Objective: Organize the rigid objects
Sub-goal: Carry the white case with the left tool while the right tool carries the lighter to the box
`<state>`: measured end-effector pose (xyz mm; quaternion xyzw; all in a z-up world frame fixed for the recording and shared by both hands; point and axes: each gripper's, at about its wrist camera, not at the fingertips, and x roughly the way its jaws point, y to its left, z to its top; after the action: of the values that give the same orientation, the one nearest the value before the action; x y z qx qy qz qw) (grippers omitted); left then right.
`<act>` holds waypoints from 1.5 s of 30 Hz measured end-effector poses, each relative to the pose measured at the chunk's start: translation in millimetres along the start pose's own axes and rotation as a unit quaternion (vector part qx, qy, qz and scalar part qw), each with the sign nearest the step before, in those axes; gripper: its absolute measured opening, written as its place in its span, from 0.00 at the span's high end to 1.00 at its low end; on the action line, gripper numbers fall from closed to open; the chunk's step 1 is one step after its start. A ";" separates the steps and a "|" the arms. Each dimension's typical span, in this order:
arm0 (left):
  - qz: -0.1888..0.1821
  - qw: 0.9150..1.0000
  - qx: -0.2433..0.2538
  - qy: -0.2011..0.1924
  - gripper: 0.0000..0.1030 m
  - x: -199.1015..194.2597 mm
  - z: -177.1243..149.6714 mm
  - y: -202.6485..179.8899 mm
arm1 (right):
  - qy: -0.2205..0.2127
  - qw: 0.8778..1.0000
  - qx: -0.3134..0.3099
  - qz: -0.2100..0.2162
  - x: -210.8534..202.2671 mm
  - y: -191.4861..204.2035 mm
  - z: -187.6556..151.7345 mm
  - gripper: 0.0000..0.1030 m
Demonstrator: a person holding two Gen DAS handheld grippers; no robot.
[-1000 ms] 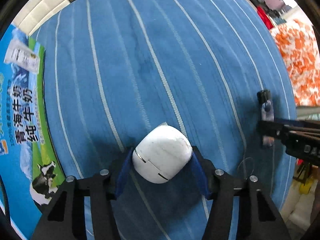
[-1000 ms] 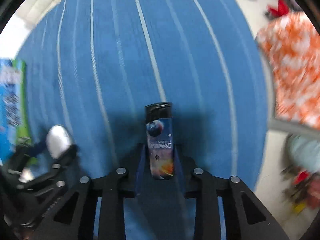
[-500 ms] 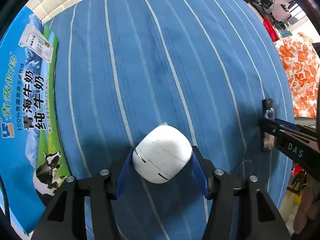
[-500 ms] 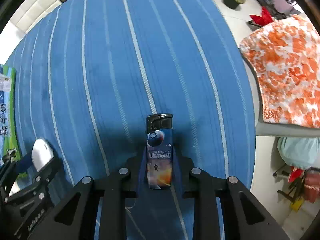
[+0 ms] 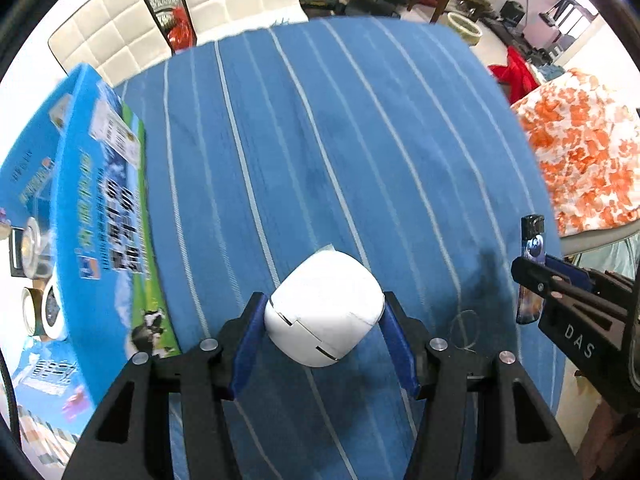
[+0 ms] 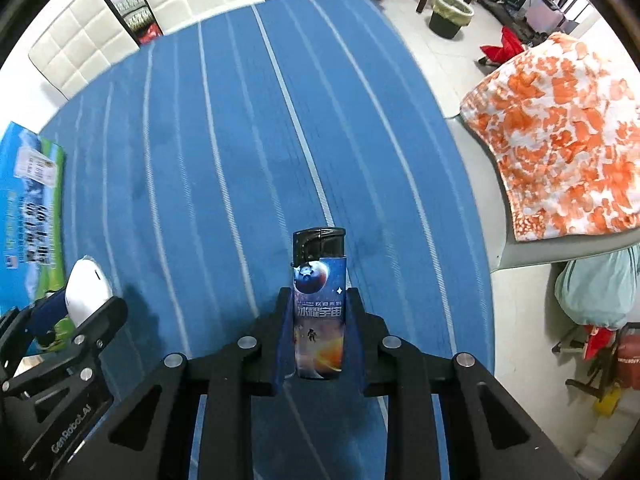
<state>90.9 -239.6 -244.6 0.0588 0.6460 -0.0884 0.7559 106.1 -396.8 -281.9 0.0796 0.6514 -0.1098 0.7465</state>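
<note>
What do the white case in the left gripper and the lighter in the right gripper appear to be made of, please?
White case: probably hard plastic, satin, judging by its smooth rounded shell and thin moulded seams. Lighter: seemingly a plastic body under a printed glossy space-themed wrap, topped by a shiny black cap with bright reflections; plastic or metal, I cannot tell.

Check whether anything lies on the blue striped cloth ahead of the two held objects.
Nothing visible does. The left gripper holds the white case, the right gripper the lighter, and the striped cloth ahead is bare. The milk carton box lies off to the left.
</note>
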 end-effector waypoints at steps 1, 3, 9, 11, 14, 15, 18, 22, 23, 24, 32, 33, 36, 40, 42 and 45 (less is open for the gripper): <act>-0.001 1.000 0.000 -0.007 0.48 -7.3 -0.5 7.0 | -0.005 1.000 0.001 0.003 -7.5 0.4 -2.8 0.74; -0.003 1.000 0.000 -0.023 0.48 -23.5 -3.9 13.1 | -0.017 1.000 0.001 0.008 -23.9 2.1 -7.2 0.74; -0.011 0.997 -0.005 -0.072 0.48 -80.8 -1.8 41.5 | -0.054 0.998 -0.014 0.023 -74.1 17.4 -15.8 0.74; -0.013 0.996 -0.007 -0.086 0.48 -94.9 6.5 51.3 | -0.066 0.997 -0.019 0.031 -90.6 25.9 -19.5 0.74; -0.015 0.994 -0.012 -0.108 0.48 -119.4 0.4 71.3 | -0.084 0.995 -0.033 0.043 -115.4 45.0 -26.8 0.74; -0.015 0.993 -0.015 -0.116 0.48 -129.8 -4.0 81.6 | -0.087 0.994 -0.038 0.047 -121.8 51.5 -28.9 0.74; -0.011 0.991 -0.022 -0.131 0.48 -143.8 -3.3 90.7 | -0.102 0.992 -0.047 0.062 -144.1 79.1 -38.8 0.74; 0.000 0.988 -0.039 -0.148 0.48 -156.1 -10.1 113.4 | -0.113 0.988 -0.054 0.089 -165.8 116.3 -51.3 0.74; 0.002 0.987 -0.048 -0.151 0.48 -162.1 -14.9 128.2 | -0.114 0.987 -0.057 0.094 -168.8 124.4 -53.8 0.74; 0.003 0.987 -0.052 -0.153 0.48 -164.8 -17.3 135.6 | -0.115 0.986 -0.062 0.100 -172.0 135.2 -56.3 0.74; 0.015 0.982 -0.123 -0.146 0.48 -168.4 -45.1 234.7 | -0.104 0.980 -0.102 0.137 -177.3 223.4 -67.9 0.74; 0.008 0.981 -0.135 -0.140 0.47 -165.7 -48.4 245.7 | -0.098 0.979 -0.106 0.144 -173.6 234.7 -67.6 0.74; -0.013 0.979 -0.164 -0.117 0.47 -151.2 -54.2 275.9 | -0.076 0.978 -0.115 0.157 -158.4 264.8 -66.3 0.74; -0.028 0.978 -0.189 -0.087 0.48 -122.7 -59.3 307.5 | -0.036 0.978 -0.124 0.165 -122.8 302.6 -59.2 0.74; -0.039 0.976 -0.202 -0.065 0.48 -105.7 -59.7 321.9 | -0.016 0.978 -0.121 0.169 -103.0 316.3 -54.0 0.74; -0.062 0.973 -0.220 -0.035 0.47 -79.9 -59.1 338.0 | 0.025 0.976 -0.119 0.182 -68.1 335.7 -49.1 0.74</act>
<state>92.8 107.4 -183.7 -0.1522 0.6249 0.0066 0.7657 140.4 -56.5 -229.4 0.1098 0.6526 0.1082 0.7419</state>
